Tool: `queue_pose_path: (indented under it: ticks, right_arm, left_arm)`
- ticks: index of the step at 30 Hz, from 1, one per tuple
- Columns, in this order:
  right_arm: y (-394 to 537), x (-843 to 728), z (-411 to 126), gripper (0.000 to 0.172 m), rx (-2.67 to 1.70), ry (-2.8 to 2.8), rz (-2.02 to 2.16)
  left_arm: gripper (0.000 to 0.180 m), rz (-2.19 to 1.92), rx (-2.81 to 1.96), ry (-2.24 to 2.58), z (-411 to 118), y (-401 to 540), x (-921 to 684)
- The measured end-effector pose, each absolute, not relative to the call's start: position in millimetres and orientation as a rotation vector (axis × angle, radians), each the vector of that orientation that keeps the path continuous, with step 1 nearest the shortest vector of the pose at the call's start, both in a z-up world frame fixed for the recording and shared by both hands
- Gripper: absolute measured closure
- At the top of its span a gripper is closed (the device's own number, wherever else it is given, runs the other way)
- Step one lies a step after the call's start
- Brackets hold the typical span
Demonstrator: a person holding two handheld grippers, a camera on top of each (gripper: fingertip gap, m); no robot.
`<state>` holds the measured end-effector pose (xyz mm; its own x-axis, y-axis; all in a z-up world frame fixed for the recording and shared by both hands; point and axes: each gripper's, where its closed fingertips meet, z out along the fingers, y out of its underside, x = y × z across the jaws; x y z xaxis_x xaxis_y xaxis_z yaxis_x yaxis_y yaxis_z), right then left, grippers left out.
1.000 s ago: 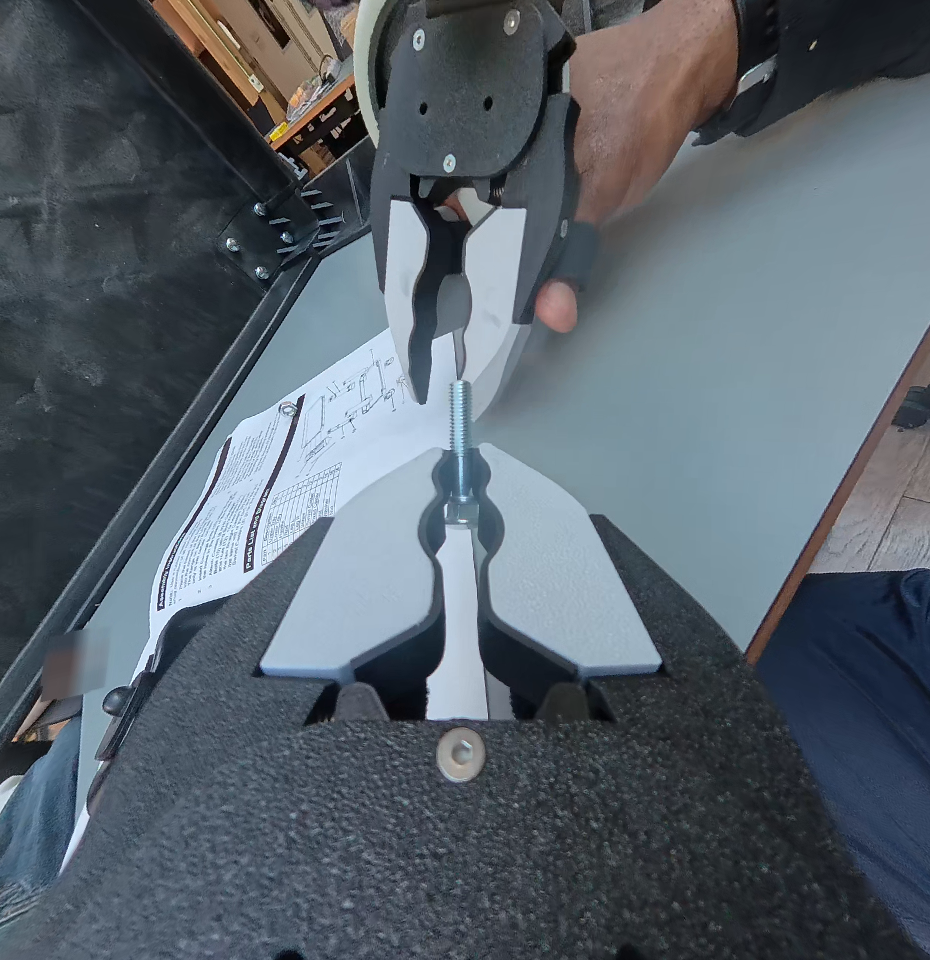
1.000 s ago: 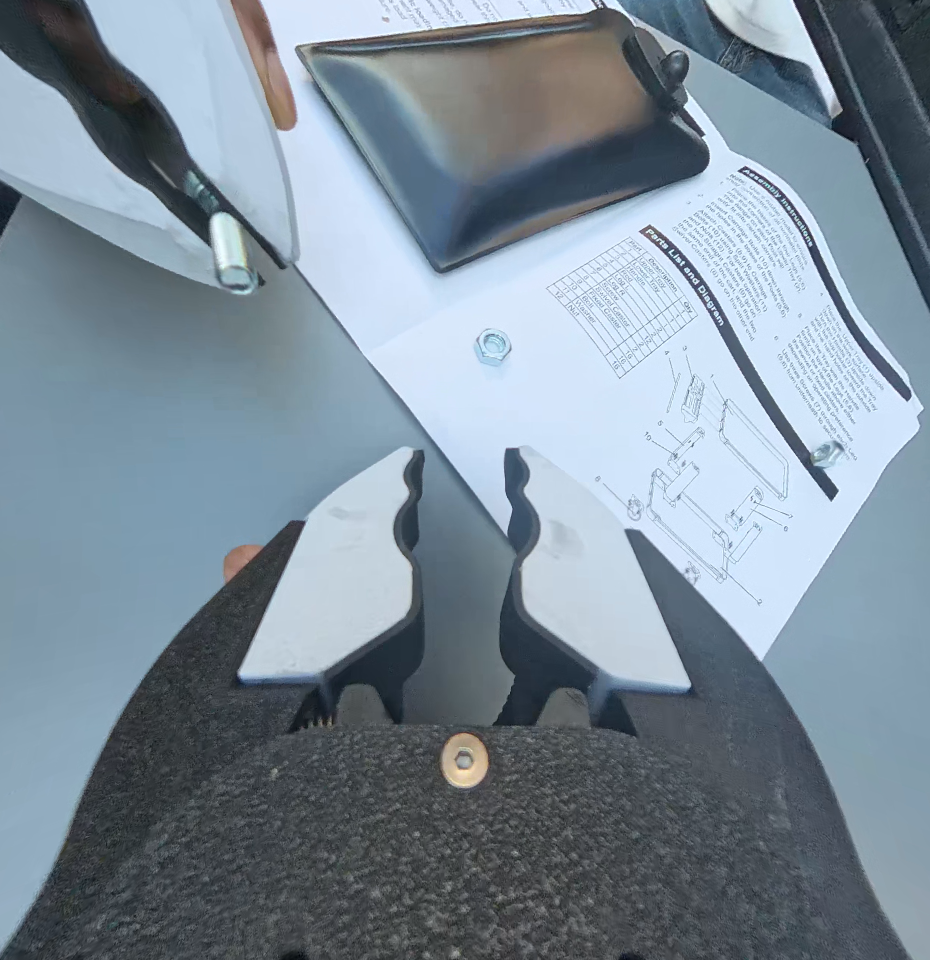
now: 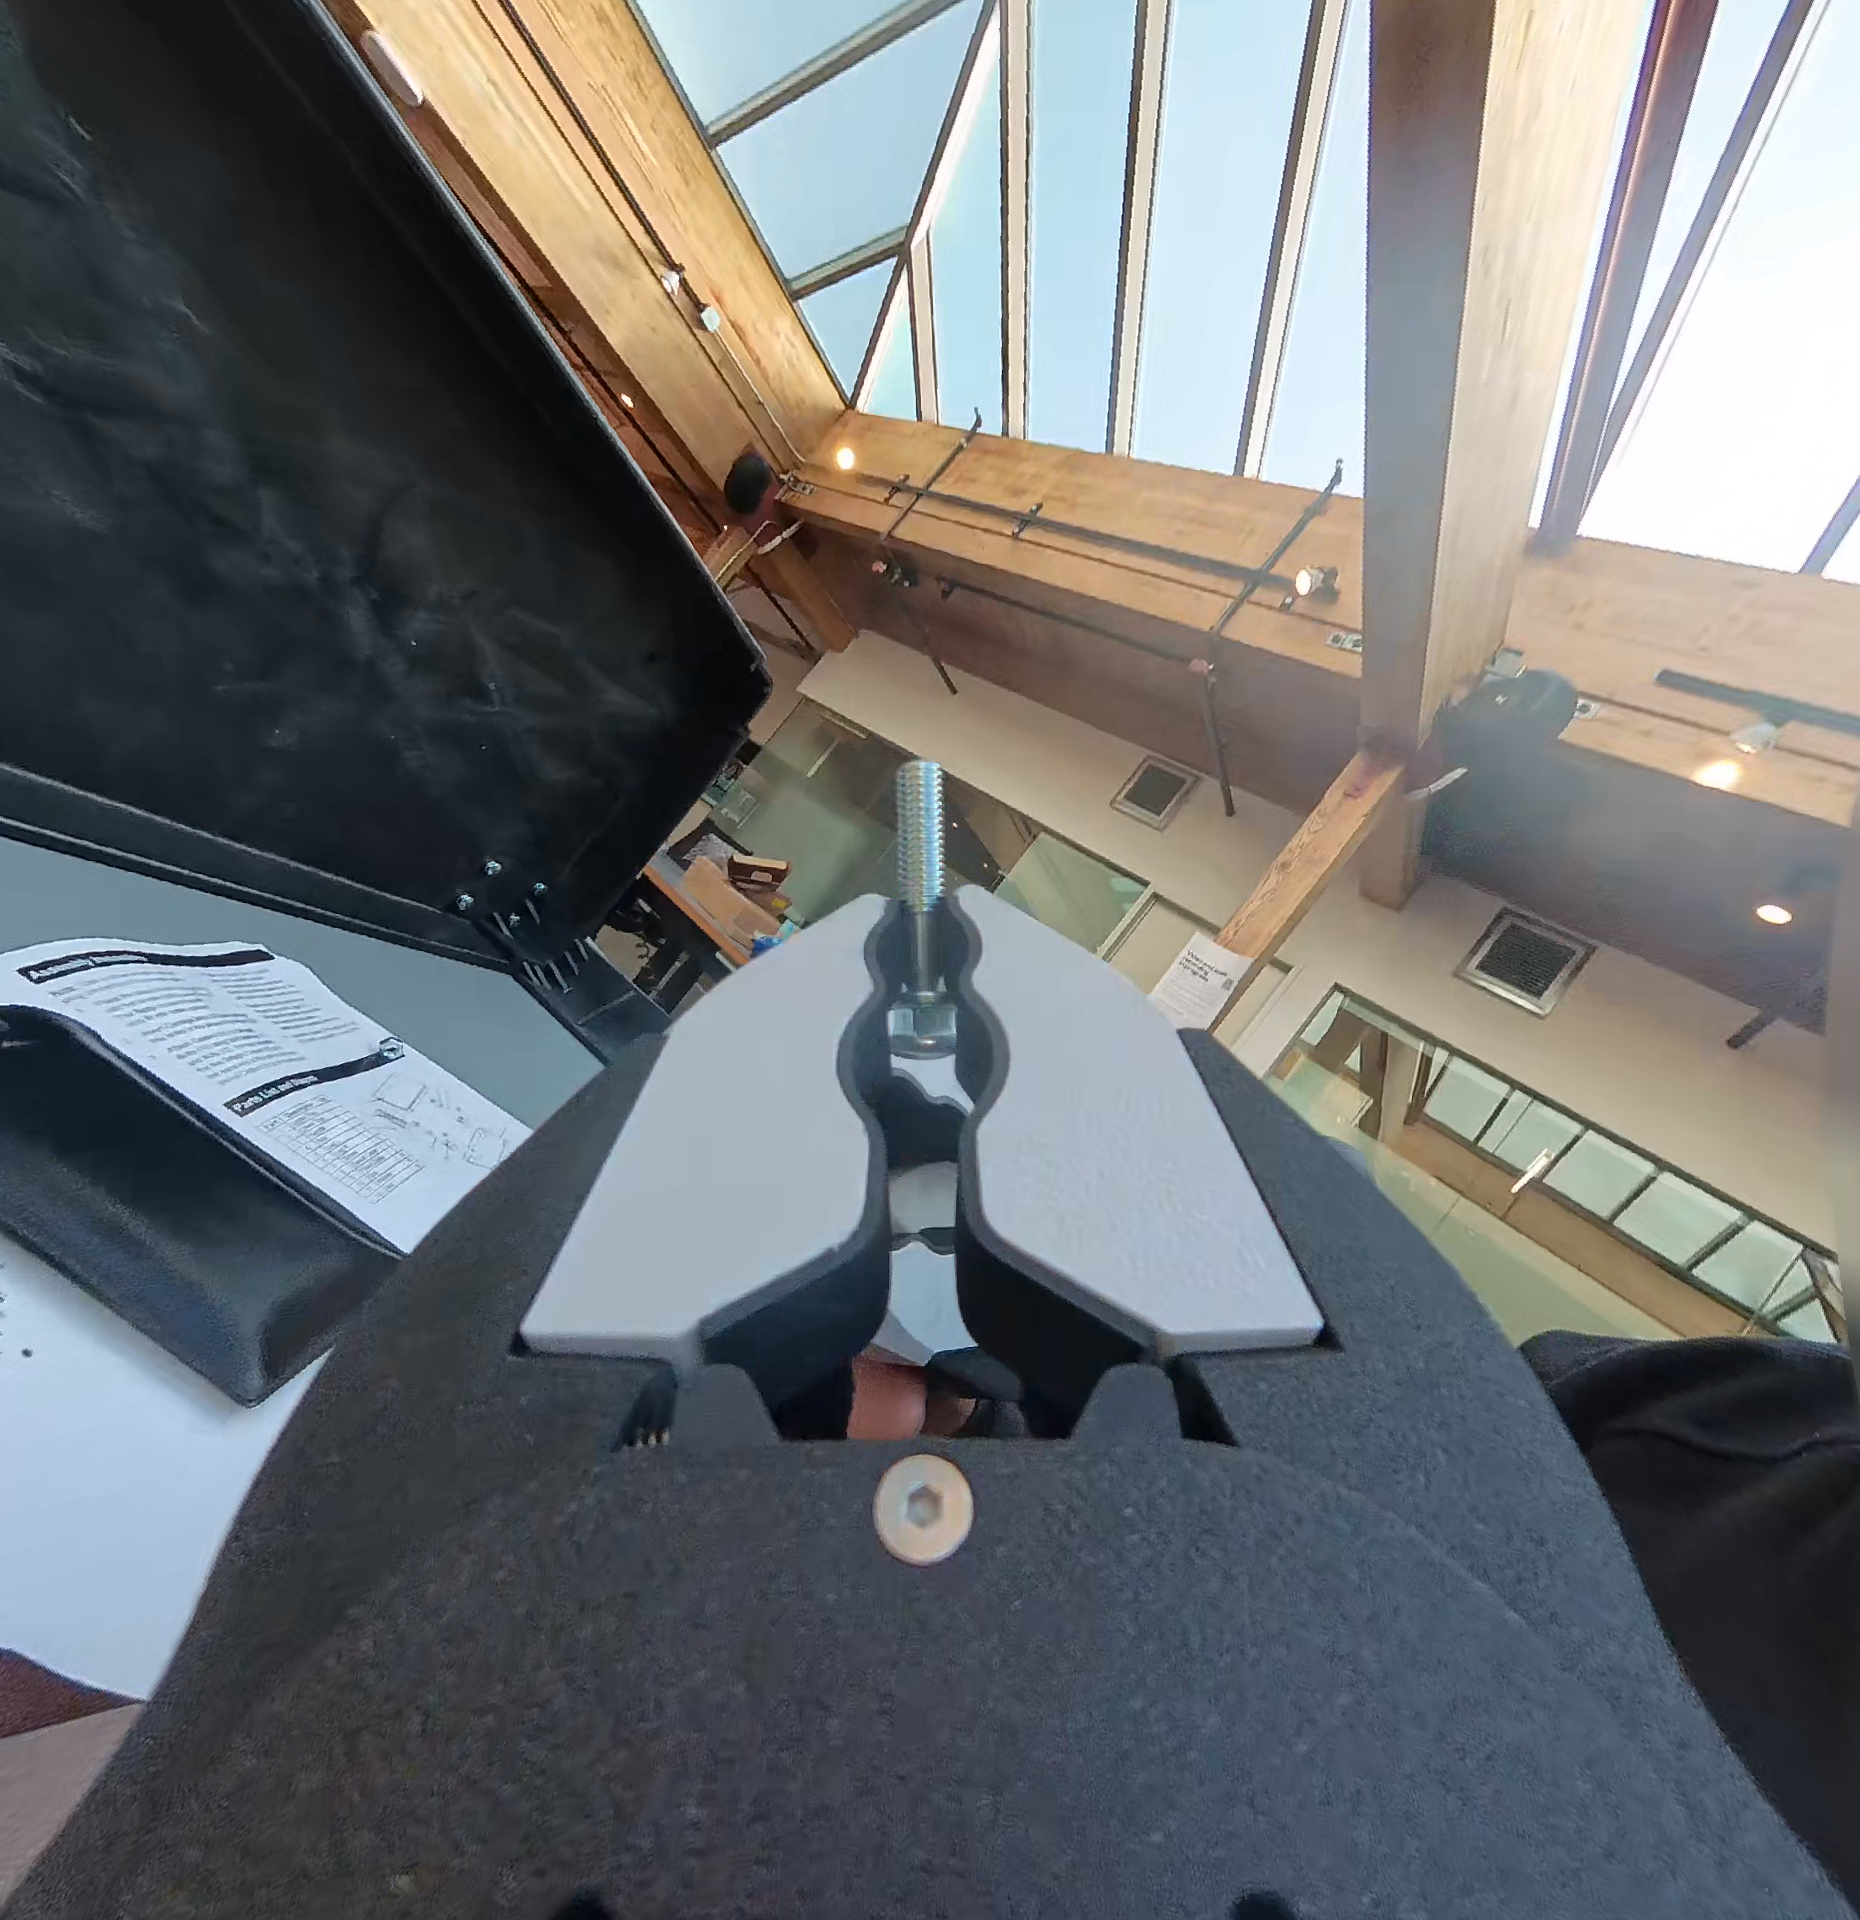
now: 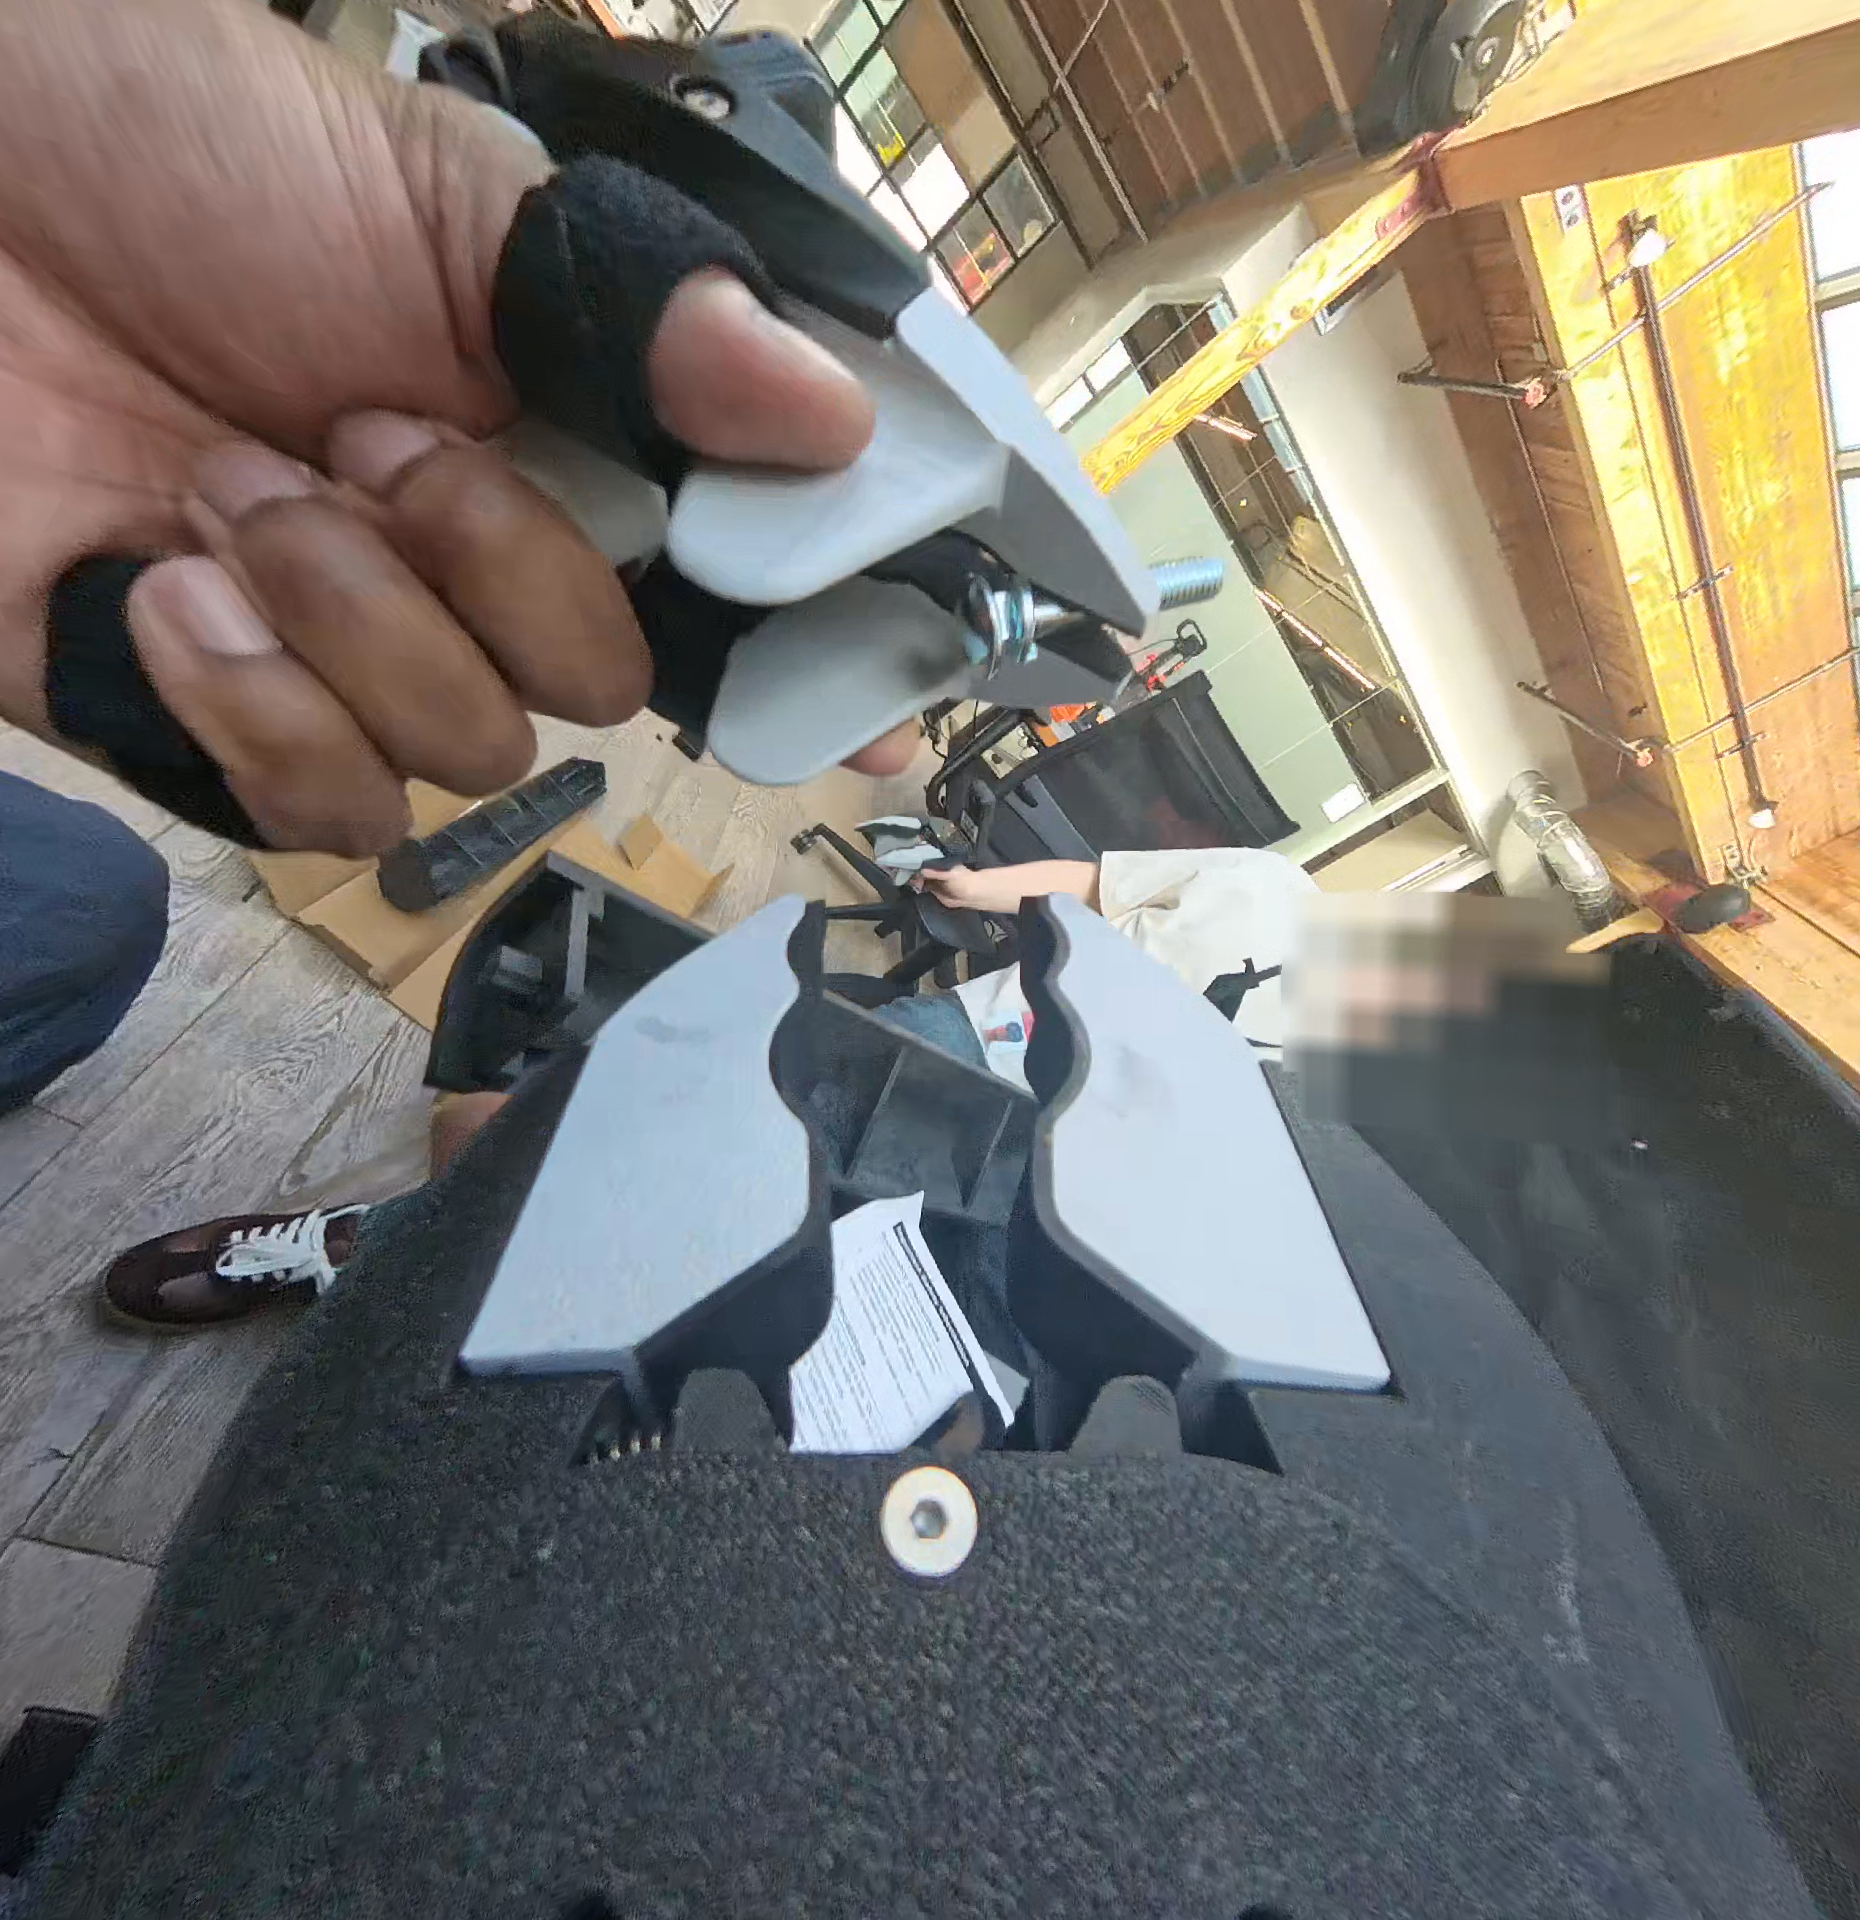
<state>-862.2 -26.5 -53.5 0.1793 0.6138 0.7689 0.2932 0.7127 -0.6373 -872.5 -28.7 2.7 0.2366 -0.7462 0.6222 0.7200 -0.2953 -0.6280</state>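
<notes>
From my remote seat: at left, a printed instruction sheet (image 3: 282, 1049) lies on the grey worktop (image 3: 230, 935) under a black panel (image 3: 126, 1226); its writing I leave unquoted. My left gripper (image 3: 921, 914) has its jaws clenched on a silver bolt (image 3: 920, 831), the long axis running straight out past the tips, threads forward, head seated inside. My right gripper (image 4: 921, 935), jaws parted and grasping nothing, sits just below it.

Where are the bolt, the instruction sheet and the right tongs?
bolt (image 3: 921, 831), left wrist view, threaded shank.
instruction sheet (image 3: 313, 1081), left wrist view, printed page.
right tongs (image 4: 921, 977), right wrist view, open gap between tips.
</notes>
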Motion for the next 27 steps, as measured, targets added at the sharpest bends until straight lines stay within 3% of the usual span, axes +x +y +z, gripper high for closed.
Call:
queue_pose_path:
  ticks: [5, 18, 27]
  right_arm:
    - [-42.0, -944.6, -37.9, 0.142, -0.766, -1.431, 0.279]
    - [-23.0, -1103.5, -59.4, 0.143, -0.791, -1.431, 0.174]
    - [-40.7, -1170.1, -39.0, 0.146, -0.725, -1.427, 0.113]
  left_arm:
    - [0.174, -1.405, -1.112, -0.089, -1.3, -31.1, -945.1]
    - [0.174, -1.383, -1.124, -0.242, -40.9, -4.5, -1102.4]
    - [0.174, -1.267, -1.15, -0.281, -16.0, -19.4, -1163.8]
